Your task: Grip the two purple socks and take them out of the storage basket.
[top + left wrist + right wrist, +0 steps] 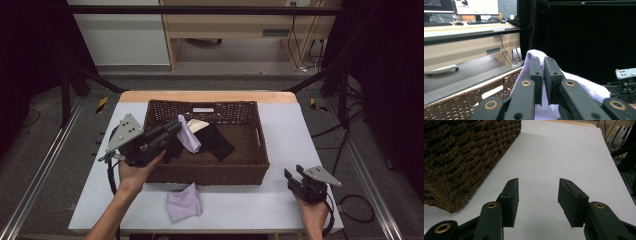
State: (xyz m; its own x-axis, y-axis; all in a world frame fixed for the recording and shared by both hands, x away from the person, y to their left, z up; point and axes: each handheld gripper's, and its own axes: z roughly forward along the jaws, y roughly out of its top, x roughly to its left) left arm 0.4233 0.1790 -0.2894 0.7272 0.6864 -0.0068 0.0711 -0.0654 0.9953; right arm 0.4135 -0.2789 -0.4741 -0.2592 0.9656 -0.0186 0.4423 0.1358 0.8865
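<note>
1. A lilac cloth (189, 134) is pinched between the closed jaws of the left gripper (176, 126) and is held above the inside of the brown wicker basket (210, 174). In the left gripper view, only a narrow fold of the cloth (544, 100) is seen between the pads, and the rest hangs around and below the jaws. If the grip is so thin, the cloth can slip out before it is placed where it is wanted.

2. Below and just beyond the left gripper, a black cloth (216, 141) and a cream cloth (198, 125) are lying in the basket. If the lilac cloth is released from this height, it can fall in a heap on them, or partly over the near wall.

3. The woven wall of the basket is close under the left gripper. A loose corner of cloth can be caught on the weave if the gripper is drawn back low.

4. The right gripper (537, 200) is held open and empty, with its jaws well apart, over the white table top (564, 155), and the basket corner (461, 170) is beside its left jaw. It can be knocked against the basket if it is moved sideways.

5. A second lilac cloth (184, 202) lies on the table, on the near side of the basket, between both grippers. It can be dragged off the edge by a forearm or cable.
</note>
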